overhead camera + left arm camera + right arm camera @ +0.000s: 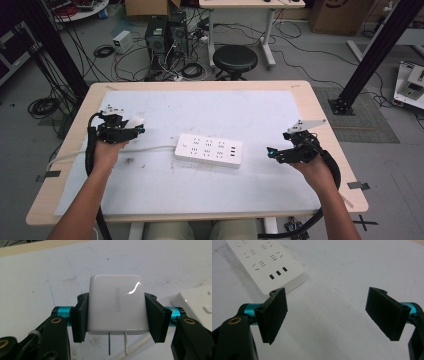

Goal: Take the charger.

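the left tool (pixel 116 315) clamps a white charger (pixel 116 306) marked "ugreen", while the right tool (pixel 332 315) gapes wide beside the power strip (pixel 265 263).

left gripper (pixel 134 126) (white charger (pixel 137 120)) — power strip (pixel 209 150) centre | right gripper (pixel 275 152) apart

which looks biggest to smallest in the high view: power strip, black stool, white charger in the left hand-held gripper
1. Power strip, largest.
2. Black stool, somewhat smaller, though it stands farther from the camera, so true size is unsure.
3. White charger, smallest by far.
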Available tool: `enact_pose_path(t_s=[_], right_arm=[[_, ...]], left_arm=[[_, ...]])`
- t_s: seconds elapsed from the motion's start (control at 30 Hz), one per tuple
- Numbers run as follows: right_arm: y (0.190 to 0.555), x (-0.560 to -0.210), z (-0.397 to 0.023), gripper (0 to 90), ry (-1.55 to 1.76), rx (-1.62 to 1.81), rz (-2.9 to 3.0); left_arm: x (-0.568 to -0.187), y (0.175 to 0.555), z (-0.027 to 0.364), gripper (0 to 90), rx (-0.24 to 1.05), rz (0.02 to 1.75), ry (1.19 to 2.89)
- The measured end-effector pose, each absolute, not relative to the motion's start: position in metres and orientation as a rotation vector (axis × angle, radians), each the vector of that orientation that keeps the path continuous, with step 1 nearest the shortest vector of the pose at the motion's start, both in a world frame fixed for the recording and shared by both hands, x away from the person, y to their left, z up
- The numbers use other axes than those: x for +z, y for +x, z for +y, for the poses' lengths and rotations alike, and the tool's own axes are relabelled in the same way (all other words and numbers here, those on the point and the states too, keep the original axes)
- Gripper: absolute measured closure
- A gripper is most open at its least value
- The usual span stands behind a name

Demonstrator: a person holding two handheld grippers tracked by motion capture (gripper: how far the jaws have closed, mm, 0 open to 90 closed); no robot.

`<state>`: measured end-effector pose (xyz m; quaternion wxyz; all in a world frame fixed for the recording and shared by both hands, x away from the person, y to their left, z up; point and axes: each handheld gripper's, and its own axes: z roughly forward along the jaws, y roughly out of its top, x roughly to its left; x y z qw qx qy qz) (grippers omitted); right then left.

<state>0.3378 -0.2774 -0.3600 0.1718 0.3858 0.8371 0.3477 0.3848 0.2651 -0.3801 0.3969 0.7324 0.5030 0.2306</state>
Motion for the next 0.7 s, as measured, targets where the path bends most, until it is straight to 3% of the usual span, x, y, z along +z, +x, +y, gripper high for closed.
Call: enact_pose_path(t_s=[0.7], right_arm=[[0.329, -0.361, -0.273, 18.2, 1.125, 1.011, 2.412]], left_arm=[[-0.357, 0.346, 0.237, 42.5, 0.496, 1.019, 1.833]])
